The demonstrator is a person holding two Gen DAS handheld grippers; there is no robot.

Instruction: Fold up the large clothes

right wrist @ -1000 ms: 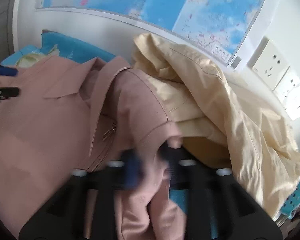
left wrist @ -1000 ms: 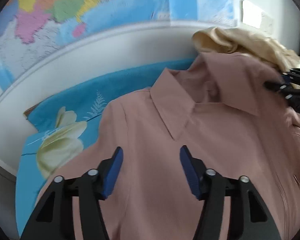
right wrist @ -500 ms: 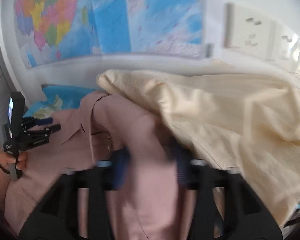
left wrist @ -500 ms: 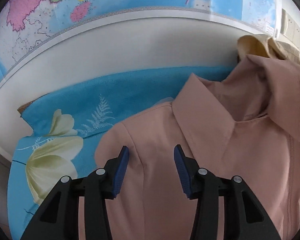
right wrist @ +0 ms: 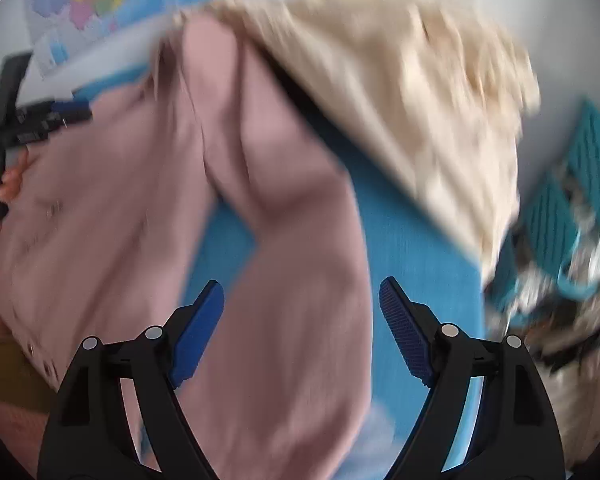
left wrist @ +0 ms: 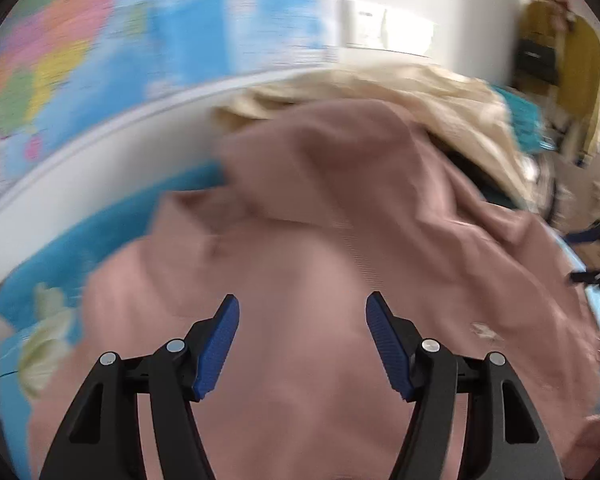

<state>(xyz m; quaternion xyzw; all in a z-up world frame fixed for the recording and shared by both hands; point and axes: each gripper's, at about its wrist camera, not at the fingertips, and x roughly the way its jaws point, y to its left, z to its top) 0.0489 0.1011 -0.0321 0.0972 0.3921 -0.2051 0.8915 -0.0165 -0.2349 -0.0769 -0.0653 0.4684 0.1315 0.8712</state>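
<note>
We are between folds on the pink shirt, which lies spread on the blue floral sheet with the cream garment heaped at its far right. Our left gripper and right gripper have just been opening and stand spread, nothing pinched. Next, we judge, the right sleeve needs grasping and carrying inward

Bright daylight, glare on the upper wall, heavy motion blur throughout, fisheye bending, dark vignetted corners
</note>
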